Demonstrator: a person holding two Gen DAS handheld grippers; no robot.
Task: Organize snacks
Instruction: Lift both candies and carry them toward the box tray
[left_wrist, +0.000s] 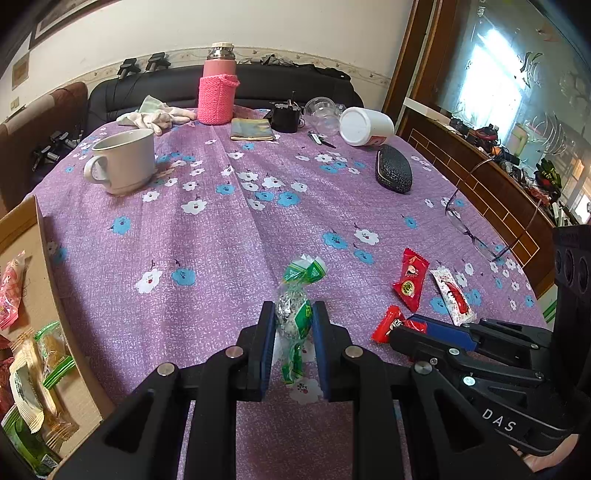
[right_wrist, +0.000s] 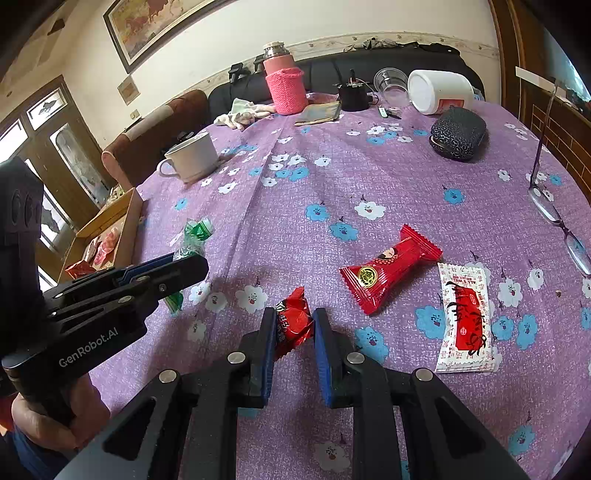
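Both tongs grip snacks above the cloth (left_wrist: 221, 236): the left gripper (left_wrist: 293, 321) is closed on a green candy (left_wrist: 295, 314), the right gripper (right_wrist: 295, 325) on a red candy (right_wrist: 293, 321). Light, crinkly and slippery, these wrappers are probably best pinched across the firm middle; the box (left_wrist: 22, 229) waits left.

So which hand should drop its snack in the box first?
Probably the left gripper: it holds the green candy, and the cardboard box sits on its side. The right gripper is farther off.
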